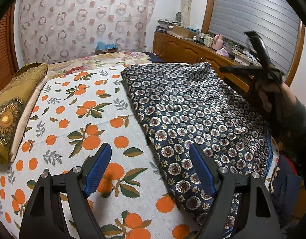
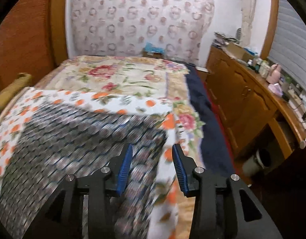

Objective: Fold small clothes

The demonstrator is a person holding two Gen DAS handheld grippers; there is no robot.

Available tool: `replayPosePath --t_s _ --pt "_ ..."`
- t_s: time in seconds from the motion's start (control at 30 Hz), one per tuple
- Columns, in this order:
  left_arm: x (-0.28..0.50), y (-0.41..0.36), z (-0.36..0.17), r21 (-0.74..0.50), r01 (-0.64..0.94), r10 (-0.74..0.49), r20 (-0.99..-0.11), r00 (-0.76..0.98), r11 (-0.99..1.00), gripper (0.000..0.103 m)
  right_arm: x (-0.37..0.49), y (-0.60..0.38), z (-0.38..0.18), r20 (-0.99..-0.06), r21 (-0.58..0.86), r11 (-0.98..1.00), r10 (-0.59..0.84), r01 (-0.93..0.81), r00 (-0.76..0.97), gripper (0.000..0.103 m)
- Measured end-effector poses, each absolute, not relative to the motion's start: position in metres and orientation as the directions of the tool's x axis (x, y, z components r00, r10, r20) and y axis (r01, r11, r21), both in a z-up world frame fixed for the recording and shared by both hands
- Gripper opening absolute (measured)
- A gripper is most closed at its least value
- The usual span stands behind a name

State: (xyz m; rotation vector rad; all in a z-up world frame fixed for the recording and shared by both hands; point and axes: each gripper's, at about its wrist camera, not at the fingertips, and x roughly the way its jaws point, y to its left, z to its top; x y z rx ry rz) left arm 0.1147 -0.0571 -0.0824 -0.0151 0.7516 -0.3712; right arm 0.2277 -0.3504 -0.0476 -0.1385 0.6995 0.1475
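Note:
A dark blue garment with a round flower pattern (image 1: 192, 109) lies spread flat on the orange-print sheet (image 1: 83, 109) of the bed. My left gripper (image 1: 151, 167) is open and empty, hovering over the garment's left edge near its front. In the left wrist view my right gripper (image 1: 254, 49) is raised above the garment's far right side, held by a hand. In the right wrist view, my right gripper (image 2: 151, 165) is open and empty above the garment (image 2: 83, 139), which is motion-blurred; its far right corner lies between the fingers.
A folded golden-brown cloth (image 1: 11, 107) lies at the bed's left edge. A floral blanket (image 2: 117, 77) covers the far half of the bed. A wooden cabinet (image 2: 248, 103) with clutter runs along the right wall. A patterned curtain (image 1: 83, 20) hangs behind.

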Motion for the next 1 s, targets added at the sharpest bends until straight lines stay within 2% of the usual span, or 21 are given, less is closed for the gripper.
replayPosePath --t_s 0.17,0.27,0.33,0.5,0.53,0.57,0.6,0.73,0.97,1.0 --pt "0.109 -0.057 -0.078 -0.158 0.331 -0.349 -0.656 0.669 0.931 0.085 0.159 -0.348 -0.055 -0.661 -0.049 0.964 0.166 -0.262 0.732 0.043" --pt "0.104 -0.057 -0.076 -0.17 0.331 -0.358 -0.649 0.671 0.928 0.092 0.123 -0.352 -0.066 -0.679 -0.039 0.959 0.18 -0.28 0.712 0.043" --pt "0.102 -0.057 -0.075 -0.175 0.328 -0.359 -0.649 0.67 0.928 0.102 0.097 -0.358 -0.071 -0.688 -0.045 0.96 0.17 -0.276 0.705 0.043" --pt "0.092 -0.058 -0.071 -0.161 0.333 -0.354 -0.647 0.675 0.929 0.102 0.054 -0.366 -0.079 -0.691 -0.045 0.968 0.149 -0.248 0.707 0.043" --pt "0.09 -0.059 -0.07 -0.155 0.336 -0.352 -0.65 0.673 0.929 0.102 0.051 -0.367 -0.079 -0.689 -0.038 0.971 0.147 -0.238 0.709 0.037" --pt "0.089 -0.06 -0.069 -0.146 0.339 -0.348 -0.654 0.672 0.929 0.102 0.047 -0.369 -0.08 -0.687 -0.029 0.971 0.153 -0.237 0.71 0.026" --pt "0.088 -0.06 -0.069 -0.141 0.339 -0.344 -0.655 0.673 0.93 0.102 0.043 -0.37 -0.08 -0.688 -0.016 0.969 0.168 -0.246 0.706 0.005" --pt "0.086 -0.057 -0.068 -0.13 0.336 -0.335 -0.657 0.675 0.933 0.102 0.015 -0.376 -0.057 -0.625 -0.008 0.976 0.164 -0.216 0.763 0.003" --pt "0.088 -0.059 -0.08 -0.149 0.331 -0.34 -0.681 0.649 0.932 0.102 0.011 -0.382 -0.06 -0.648 0.015 0.977 0.171 -0.211 0.742 0.004" --pt "0.088 -0.059 -0.081 -0.148 0.332 -0.339 -0.684 0.646 0.932 0.102 0.013 -0.382 -0.06 -0.647 0.016 0.979 0.167 -0.206 0.744 0.011"
